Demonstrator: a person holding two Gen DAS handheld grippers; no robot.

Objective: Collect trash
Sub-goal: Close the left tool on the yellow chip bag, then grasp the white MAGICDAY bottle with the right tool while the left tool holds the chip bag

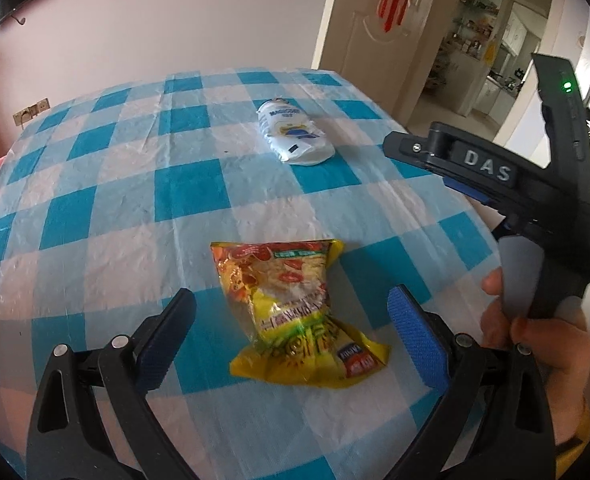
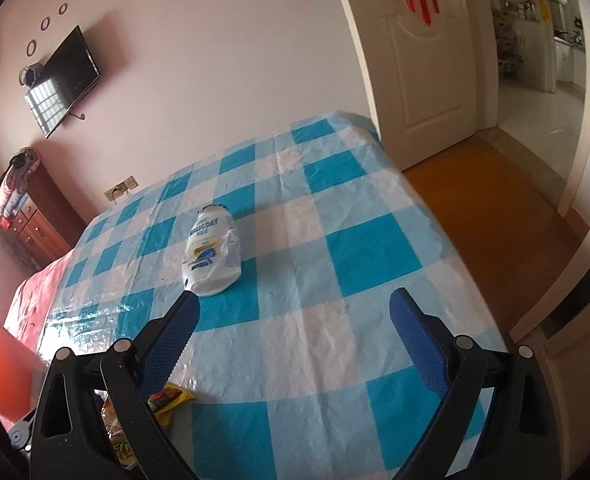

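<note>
Trash on the counter (image 1: 95, 184) is two items: a yellow noodle wrapper (image 1: 295, 312) and a white crumpled packet (image 1: 293, 132). I see the wrapper lying flat on the blue-and-white checked cloth, long axis running near to far in the left wrist view, leaning slightly left at the far end. Its torn, flared end points toward me; the sealed end points away. It sits between the fingers of my left tool (image 1: 291, 320), not touched by either finger. Left tool is wide open.

The white packet lies further out, well apart from the wrapper, long axis also near-far, narrow end away, wide end toward the camera.

Left view only: my right tool (image 1: 495, 184) from the side, off to the right above the counter edge, green light on, the person's hand (image 1: 535, 332) on its grip. From that angle I cannot tell the finger spread.

Right wrist view settles it: right tool (image 2: 295, 320) fingers spread wide, nothing between them but cloth. Packet (image 2: 213, 256) is just beyond its left fingertip. Only a corner of the wrapper (image 2: 171, 398) shows there, low left behind the finger. That view also shows a wall TV (image 2: 63, 80), a wooden dresser (image 2: 35, 220) and an open door (image 2: 423, 60).
</note>
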